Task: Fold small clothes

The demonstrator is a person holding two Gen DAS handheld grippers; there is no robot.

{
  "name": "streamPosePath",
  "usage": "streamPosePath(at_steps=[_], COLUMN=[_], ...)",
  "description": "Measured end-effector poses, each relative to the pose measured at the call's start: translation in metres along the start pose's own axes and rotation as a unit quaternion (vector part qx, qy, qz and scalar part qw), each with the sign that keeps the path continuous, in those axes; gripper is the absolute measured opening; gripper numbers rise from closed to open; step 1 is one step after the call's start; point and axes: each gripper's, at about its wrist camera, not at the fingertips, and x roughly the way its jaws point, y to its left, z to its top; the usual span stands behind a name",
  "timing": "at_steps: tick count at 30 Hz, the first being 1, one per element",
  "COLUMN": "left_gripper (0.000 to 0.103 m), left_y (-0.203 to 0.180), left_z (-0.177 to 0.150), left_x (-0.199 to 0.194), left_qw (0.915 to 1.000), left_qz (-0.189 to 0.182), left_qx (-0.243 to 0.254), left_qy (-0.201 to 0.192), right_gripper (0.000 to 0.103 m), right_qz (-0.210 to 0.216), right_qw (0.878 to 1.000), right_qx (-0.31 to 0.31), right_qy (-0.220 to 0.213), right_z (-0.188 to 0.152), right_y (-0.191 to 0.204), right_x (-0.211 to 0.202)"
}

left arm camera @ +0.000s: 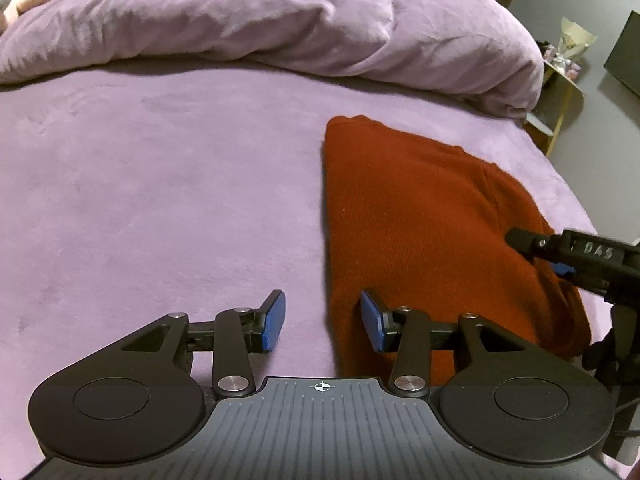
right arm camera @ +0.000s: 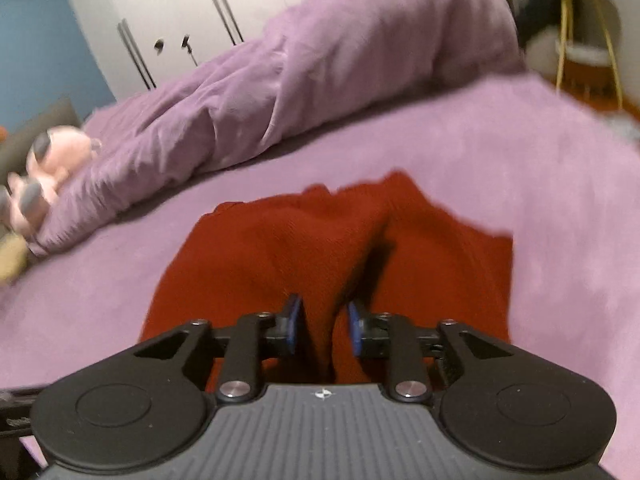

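Observation:
A rust-red knit garment [left arm camera: 408, 216] lies folded on the purple bed sheet [left arm camera: 160, 184]. My left gripper [left arm camera: 323, 322] is open over the garment's near left edge, its right pad above the cloth, its left pad above the sheet. My right gripper [right arm camera: 322, 326] has its blue pads closed on a raised fold of the red garment [right arm camera: 320, 248]. The right gripper also shows in the left wrist view [left arm camera: 560, 256], at the garment's right side.
A bunched purple duvet [left arm camera: 280, 20] lies across the far side of the bed. A pink plush toy [right arm camera: 52, 160] sits at the far left by the duvet. A side table [left arm camera: 560, 80] stands beyond the bed's right edge. White wardrobe doors [right arm camera: 180, 20] stand behind.

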Motion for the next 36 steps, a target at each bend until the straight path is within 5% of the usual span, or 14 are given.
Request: streamPosePath(at_steps=[2,5,8,11,14,18,21,23,25,26,27,33,36], left_gripper=[0.047,0.047,0.047,0.052,0.055,0.057,0.058,0.058,0.059,0.059,0.059,0.06,0.06], left_y=[-0.001,-0.006,-0.007,-0.008,-0.013,-0.023,-0.028,-0.028,-0.025,-0.024,-0.024,-0.03,-0.029], left_z=[-0.001,0.001,-0.001,-0.008,-0.013,-0.016,-0.021,-0.025,-0.028,-0.029,-0.03,-0.034,-0.034], left_x=[-0.001,-0.002,-0.01,-0.022,-0.028,-0.025,-0.014,-0.008,-0.005,-0.004,-0.001,0.0,-0.002], left_qw=[1.0,0.9998,0.9997,0.9998,0.9994,0.9989,0.9977,0.9977,0.9977,0.9977,0.9977,0.9975,0.9972], left_qz=[0.005,0.015,0.017,0.003,-0.005,-0.015,-0.023,-0.023,-0.022,-0.023,-0.02,-0.006,-0.005], left_qx=[0.0,0.009,0.016,0.022,0.033,0.042,0.05,0.044,0.034,0.029,0.029,0.046,0.049], left_qy=[0.002,0.002,-0.002,-0.004,-0.001,0.016,0.04,0.047,0.054,0.057,0.058,0.054,0.056], right_gripper=[0.055,0.057,0.018,0.014,0.013,0.0,0.0,0.003,0.026,0.05,0.063,0.063,0.063], right_qz=[0.036,0.05,0.025,-0.023,-0.054,-0.12,-0.153,-0.111,-0.07,-0.066,-0.06,0.03,0.021], right_qw=[0.998,0.996,1.0,0.996,0.99,0.984,0.981,0.992,0.997,0.996,0.996,0.991,0.993], right_qx=[0.054,0.07,0.009,-0.078,-0.099,-0.105,-0.102,-0.046,-0.009,0.001,0.011,0.116,0.095], right_qy=[0.004,0.012,0.014,-0.048,-0.083,-0.084,-0.065,-0.037,-0.04,-0.052,-0.066,-0.061,-0.072], right_z=[0.0,0.005,0.011,0.02,0.027,0.023,0.02,0.02,0.011,0.004,-0.006,-0.055,-0.048], right_y=[-0.014,-0.009,0.021,0.044,0.046,0.031,0.012,-0.002,-0.011,-0.013,-0.016,-0.037,-0.027], right_x=[0.004,0.012,0.013,-0.013,-0.03,-0.031,-0.026,-0.03,-0.046,-0.055,-0.066,-0.091,-0.087])
